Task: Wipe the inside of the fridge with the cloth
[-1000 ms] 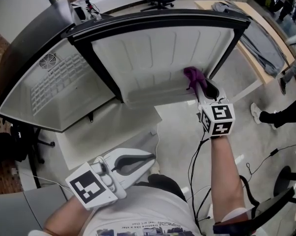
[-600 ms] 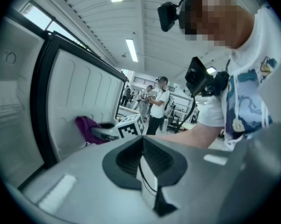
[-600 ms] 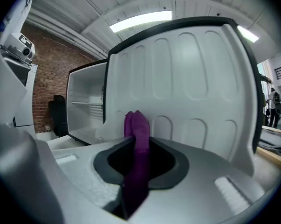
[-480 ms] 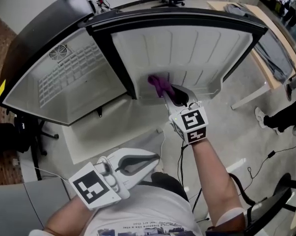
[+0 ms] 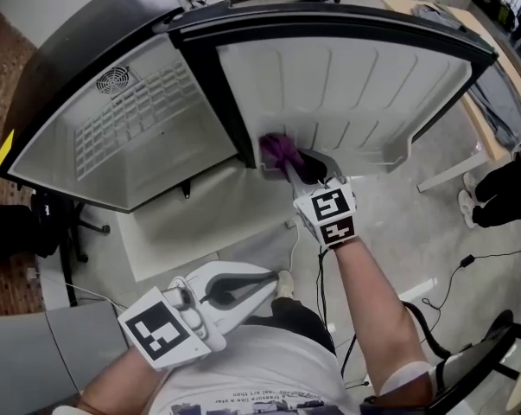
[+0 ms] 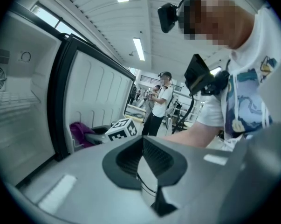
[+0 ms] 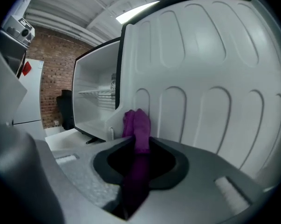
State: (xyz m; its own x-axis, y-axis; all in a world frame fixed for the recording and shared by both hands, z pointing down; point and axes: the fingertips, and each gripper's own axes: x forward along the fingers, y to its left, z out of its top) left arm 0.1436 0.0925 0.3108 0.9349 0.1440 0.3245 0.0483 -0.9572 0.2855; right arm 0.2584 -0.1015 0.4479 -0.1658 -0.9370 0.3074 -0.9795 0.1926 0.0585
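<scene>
**Right tongs clamped on cloth at the fridge door**

The right tongs (image 5: pixel 293 166) are closed on the purple cloth (image 5: pixel 278 150). The cloth bunches beyond the tips and touches the white ribbed inner face of the open fridge door (image 5: pixel 355 76), at the lower corner nearest the fridge compartment (image 5: pixel 130 137). The left tongs (image 5: pixel 264 285) are held close to the person's torso, tips together, gripping nothing.

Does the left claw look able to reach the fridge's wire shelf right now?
Probably yes: the left claw is empty, the door is swung wide, and nothing stands between it and the wire shelf.
</scene>
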